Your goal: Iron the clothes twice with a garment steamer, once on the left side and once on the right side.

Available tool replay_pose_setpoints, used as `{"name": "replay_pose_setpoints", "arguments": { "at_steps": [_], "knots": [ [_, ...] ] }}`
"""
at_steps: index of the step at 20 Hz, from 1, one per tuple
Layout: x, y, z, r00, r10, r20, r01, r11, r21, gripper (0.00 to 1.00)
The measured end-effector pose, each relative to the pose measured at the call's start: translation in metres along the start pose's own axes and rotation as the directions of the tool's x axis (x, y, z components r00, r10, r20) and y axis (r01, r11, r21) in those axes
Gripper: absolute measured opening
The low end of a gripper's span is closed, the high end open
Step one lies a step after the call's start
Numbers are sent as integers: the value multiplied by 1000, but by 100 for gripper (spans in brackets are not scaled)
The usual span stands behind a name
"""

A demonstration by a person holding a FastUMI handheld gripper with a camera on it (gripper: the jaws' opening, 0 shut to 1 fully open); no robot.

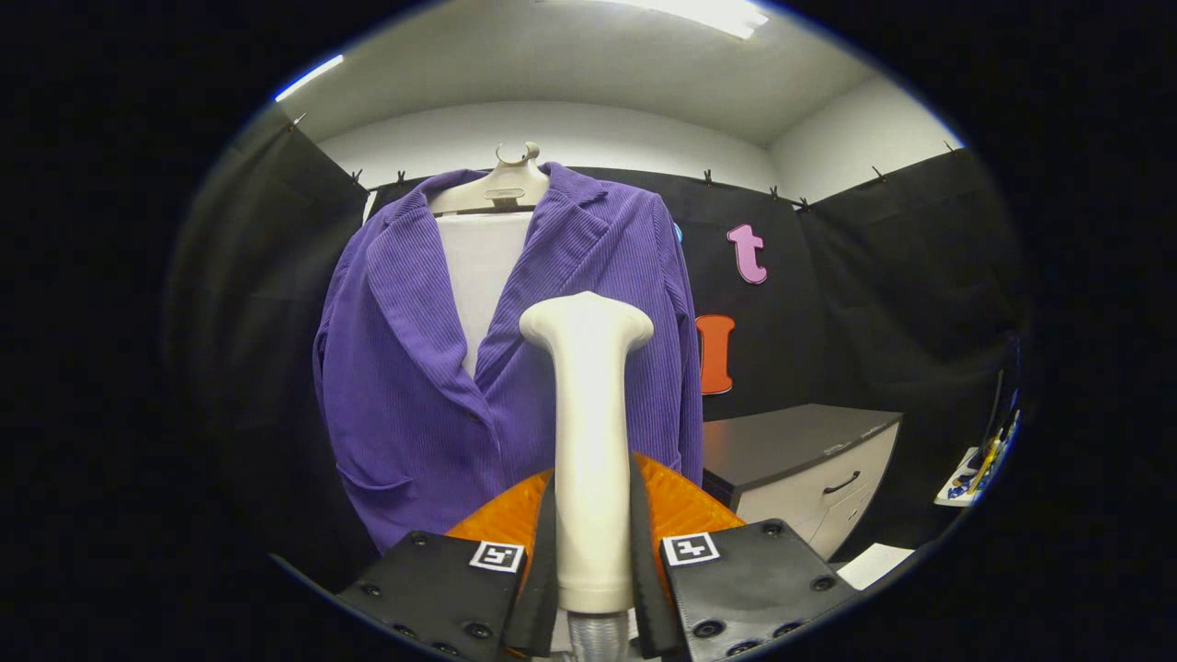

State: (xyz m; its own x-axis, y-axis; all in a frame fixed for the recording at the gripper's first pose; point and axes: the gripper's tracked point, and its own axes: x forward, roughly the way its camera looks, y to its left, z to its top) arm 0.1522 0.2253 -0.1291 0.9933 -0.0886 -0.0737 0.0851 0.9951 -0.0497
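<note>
- We see the gripper [593, 552] with both fingers clamped on the steamer [588, 441] handle.
- Steamer head points at the jacket [414, 368], right of its lapels.
- Cabinet [800, 460] stands right of the jacket.

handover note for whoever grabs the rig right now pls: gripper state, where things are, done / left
Gripper: jaws shut on the garment steamer, holding its handle upright, head at the top.
Purple jacket: on a hanger against the booth wall, beyond the steamer. The steamer head sits in front of the panel next to the cabinet; whether it touches the cloth cannot be told.
Done: steamer picked up and brought to the jacket.
Left: cannot tell from this frame whether either pass is finished; assume both side passes are still to do.
</note>
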Motion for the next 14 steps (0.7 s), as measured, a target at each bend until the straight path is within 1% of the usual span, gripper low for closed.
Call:
{"name": "replay_pose_setpoints", "arguments": {
  "at_steps": [6,14],
  "knots": [
    [-13,-5,-41,999,1,-40,-2,1000,-29,41],
    [-27,-5,-84,996,22,-81,-25,999,-32,41]
  ]
}}
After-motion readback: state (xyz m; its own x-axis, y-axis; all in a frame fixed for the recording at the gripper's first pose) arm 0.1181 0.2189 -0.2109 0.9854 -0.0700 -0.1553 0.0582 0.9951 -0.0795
